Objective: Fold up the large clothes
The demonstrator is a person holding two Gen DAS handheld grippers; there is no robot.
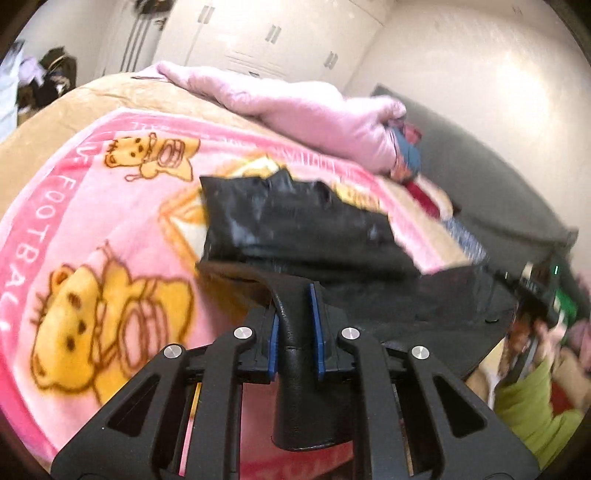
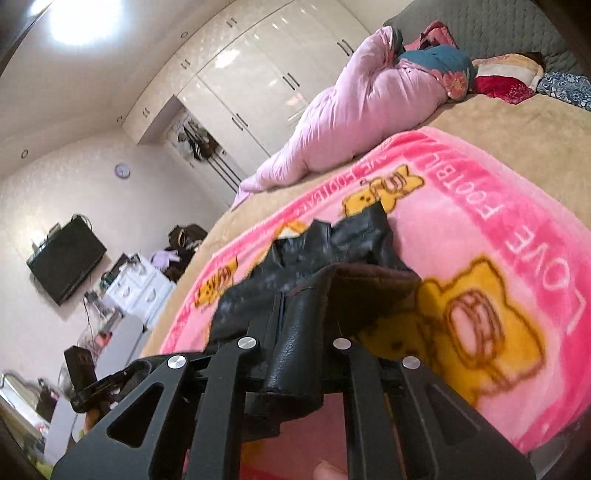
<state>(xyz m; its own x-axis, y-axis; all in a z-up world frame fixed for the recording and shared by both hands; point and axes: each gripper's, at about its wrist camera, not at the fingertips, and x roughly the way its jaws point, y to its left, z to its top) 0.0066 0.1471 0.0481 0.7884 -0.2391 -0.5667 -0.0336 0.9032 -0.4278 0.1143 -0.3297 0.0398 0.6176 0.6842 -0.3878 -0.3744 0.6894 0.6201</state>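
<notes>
A black leather garment (image 1: 295, 225) lies on a pink blanket with yellow bears (image 1: 92, 229) on the bed. In the left wrist view my left gripper (image 1: 295, 314) is shut on a fold of the black leather, held up off the blanket, with the blue pads pressed on either side. Seen from the right wrist, my right gripper (image 2: 299, 317) is shut on another edge of the same black garment (image 2: 325, 251), whose brown lining (image 2: 369, 277) shows. The rest of the garment hangs down to the blanket (image 2: 498, 229).
A pink duvet (image 2: 351, 110) is bunched along the far side of the bed, with pillows (image 2: 506, 74) by a grey headboard (image 2: 498, 26). White wardrobes (image 2: 258, 74), a wall television (image 2: 66, 262) and a white dresser (image 2: 140, 284) stand beyond. A green sleeve (image 1: 532, 402) shows at the right.
</notes>
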